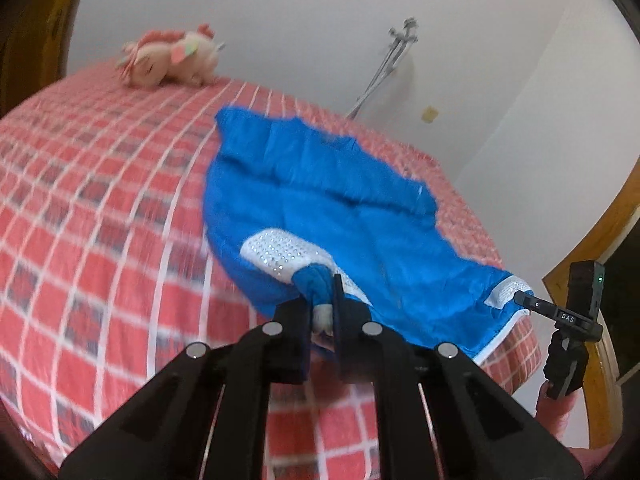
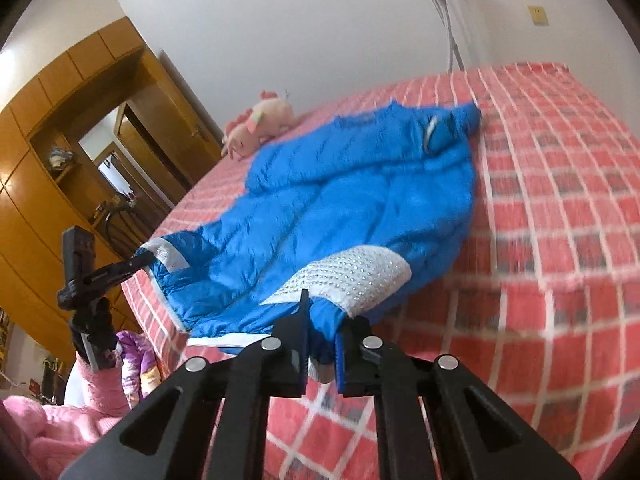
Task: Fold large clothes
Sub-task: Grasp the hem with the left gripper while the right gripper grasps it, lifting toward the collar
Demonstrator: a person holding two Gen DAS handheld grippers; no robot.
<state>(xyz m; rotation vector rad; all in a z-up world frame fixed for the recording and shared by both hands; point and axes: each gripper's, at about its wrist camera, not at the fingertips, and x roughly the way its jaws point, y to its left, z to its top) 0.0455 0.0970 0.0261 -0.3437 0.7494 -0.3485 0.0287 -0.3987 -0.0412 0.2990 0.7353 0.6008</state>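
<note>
L wrist view: my left gripper [image 1: 322, 304] has its jaws nipped tight on a bunched blue-and-white corner of the blue jacket [image 1: 320, 200], right beside a white studded band [image 1: 280, 252]. R wrist view: my right gripper [image 2: 322, 334] is clamped the same way on the opposite near corner, w/ its own white studded band [image 2: 352, 276] just above the jaws.

Both corners hang off the near edge of the bed; the rest of the jacket lies spread on the red checked bedspread [image 1: 100, 200], running away from me toward the wall.

Seen only from the L view: the right gripper from outside, at frame right, its tip on the jacket's white-trimmed corner [image 1: 508, 290], w/ part of a hand [image 1: 554, 400] under its grip. Seen only from the R view: the left gripper from outside [image 2: 136, 262], tip on a pale band at the jacket's other corner; a pink sleeve [image 2: 96, 384] below it; a wooden wardrobe and doorway [image 2: 80, 152] at left; a ring-like fitting [image 2: 432, 132] near the jacket's far end.

Common to both: a pink plush toy [image 1: 168, 60] on the far part of the bed, apart from the jacket, and a metal stand [image 1: 384, 64] against the white wall. Bedspread detail is motion-blurred in both.
</note>
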